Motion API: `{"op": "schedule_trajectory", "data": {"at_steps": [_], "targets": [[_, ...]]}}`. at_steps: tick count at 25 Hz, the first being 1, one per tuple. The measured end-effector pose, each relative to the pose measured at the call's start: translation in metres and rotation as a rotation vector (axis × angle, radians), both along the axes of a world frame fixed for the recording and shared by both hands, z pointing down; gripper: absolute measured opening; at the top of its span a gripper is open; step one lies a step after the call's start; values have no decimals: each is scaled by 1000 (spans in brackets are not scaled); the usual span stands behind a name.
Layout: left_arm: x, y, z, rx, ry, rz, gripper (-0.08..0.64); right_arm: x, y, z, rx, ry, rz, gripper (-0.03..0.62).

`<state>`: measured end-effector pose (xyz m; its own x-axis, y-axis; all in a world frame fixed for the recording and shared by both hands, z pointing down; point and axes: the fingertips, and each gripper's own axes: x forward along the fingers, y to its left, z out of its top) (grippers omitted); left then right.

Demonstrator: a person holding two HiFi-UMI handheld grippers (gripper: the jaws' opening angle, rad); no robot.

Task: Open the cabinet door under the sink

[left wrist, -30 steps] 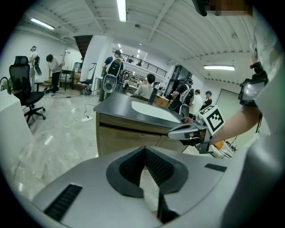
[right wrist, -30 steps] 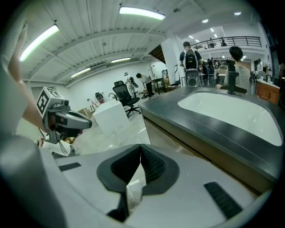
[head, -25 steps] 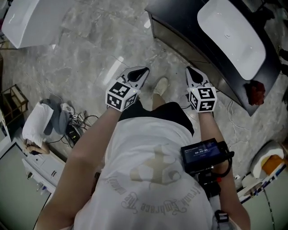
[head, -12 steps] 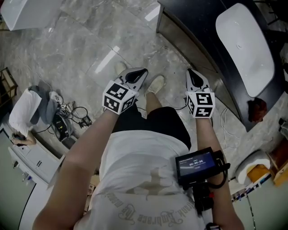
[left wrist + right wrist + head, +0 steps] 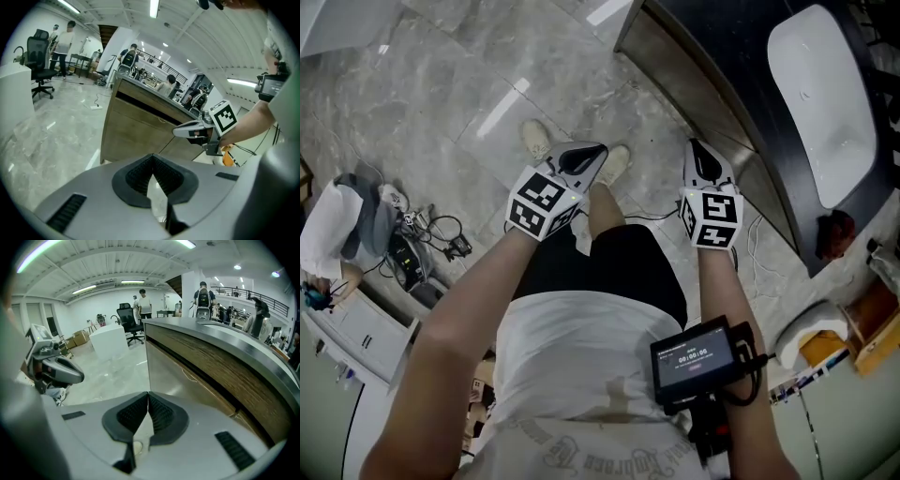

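The cabinet has a dark top point(image 5: 750, 103) with a white sink basin point(image 5: 821, 94) set in it, at the upper right of the head view. Its wooden front point(image 5: 136, 136) fills the middle of the left gripper view, and the door panel point(image 5: 187, 380) runs along the right of the right gripper view. My left gripper point(image 5: 596, 152) and right gripper point(image 5: 694, 148) hang side by side over the floor, a short way in front of the cabinet. Both are shut with nothing between the jaws. Neither touches the cabinet. Each shows in the other's view: right gripper point(image 5: 197, 130), left gripper point(image 5: 55, 369).
A person point(image 5: 337, 234) crouches at the left by a tangle of cables point(image 5: 431, 234). A red object point(image 5: 832, 234) lies on the counter's end, with an orange-filled container point(image 5: 820, 342) on the floor below it. An office chair point(image 5: 40, 51) and standing people are far off across the marble floor point(image 5: 459, 84).
Both grippers have sunk lower toward the floor in front of the cabinet, still shut. The head view has shifted, so the sink now sits further up and right.
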<state>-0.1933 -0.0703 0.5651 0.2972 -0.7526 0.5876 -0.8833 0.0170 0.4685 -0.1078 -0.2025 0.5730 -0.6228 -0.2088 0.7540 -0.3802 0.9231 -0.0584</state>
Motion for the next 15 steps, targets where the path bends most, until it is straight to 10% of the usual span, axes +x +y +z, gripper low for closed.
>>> {"op": "schedule_trajectory", "data": {"at_steps": [15], "targets": [[2, -29, 40, 82, 34, -35, 11, -7, -20, 19, 205, 6, -25, 14]]}}
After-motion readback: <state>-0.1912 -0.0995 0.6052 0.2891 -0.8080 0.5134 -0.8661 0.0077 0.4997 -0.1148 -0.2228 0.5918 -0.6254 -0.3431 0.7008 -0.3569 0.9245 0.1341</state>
